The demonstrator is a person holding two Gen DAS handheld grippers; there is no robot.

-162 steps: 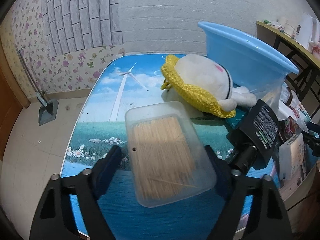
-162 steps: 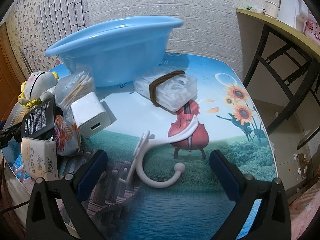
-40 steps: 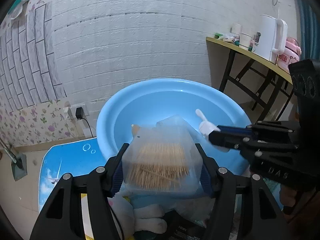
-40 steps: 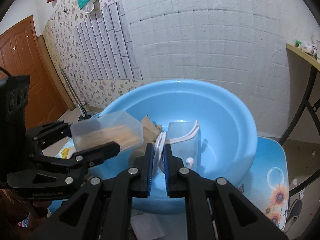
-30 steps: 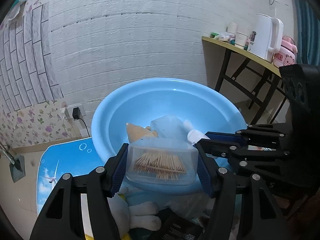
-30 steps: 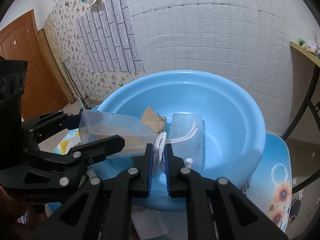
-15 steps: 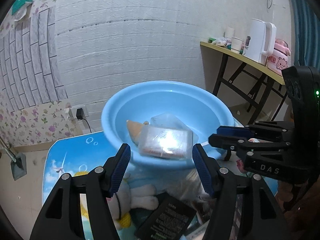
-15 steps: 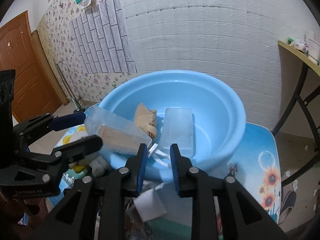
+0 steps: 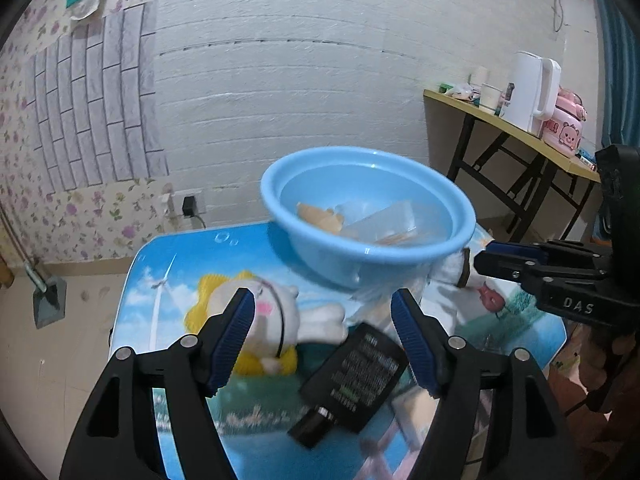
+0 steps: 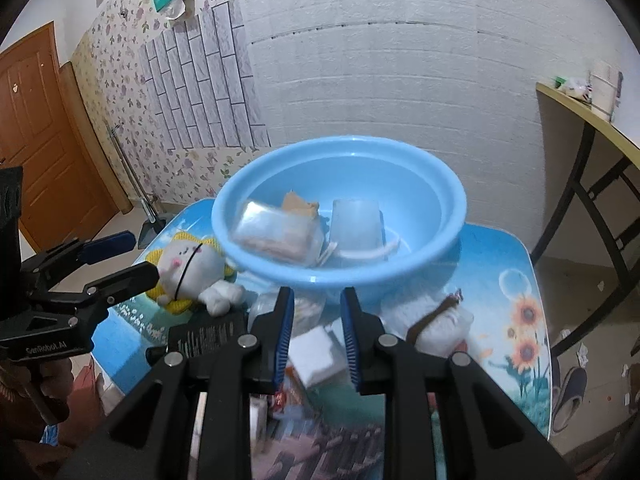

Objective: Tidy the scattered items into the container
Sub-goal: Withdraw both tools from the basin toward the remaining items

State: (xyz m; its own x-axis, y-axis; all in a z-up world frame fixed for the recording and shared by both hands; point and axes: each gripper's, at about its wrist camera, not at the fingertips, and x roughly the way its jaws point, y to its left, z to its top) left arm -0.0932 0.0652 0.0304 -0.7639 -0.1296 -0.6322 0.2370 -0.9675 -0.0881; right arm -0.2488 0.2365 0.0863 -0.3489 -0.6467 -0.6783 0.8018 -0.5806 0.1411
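Observation:
The blue basin (image 10: 448, 216) stands at the back of the table; it also shows in the left wrist view (image 9: 344, 264). Inside lie the clear toothpick box (image 10: 276, 232), another clear box (image 10: 356, 224), a white hook (image 10: 380, 252) and a tan item (image 10: 298, 202). My left gripper (image 9: 322, 336) is open and empty, back from the basin, above a white plush doll (image 9: 260, 316) and a black packet (image 9: 356, 372). My right gripper (image 10: 316, 328) is open and empty in front of the basin.
On the table lie a white charger block (image 10: 316, 352), a bagged item with a brown band (image 10: 436, 324), a cotton-swab bag (image 10: 308, 304) and snack packets. A side table with a kettle (image 9: 528, 92) stands at the right. A dustpan (image 9: 48, 300) lies on the floor.
Both grippers have let go: the toothpick box and the white hook now lie in the basin. Both grippers have pulled back and up from the basin, and the right one has opened wider.

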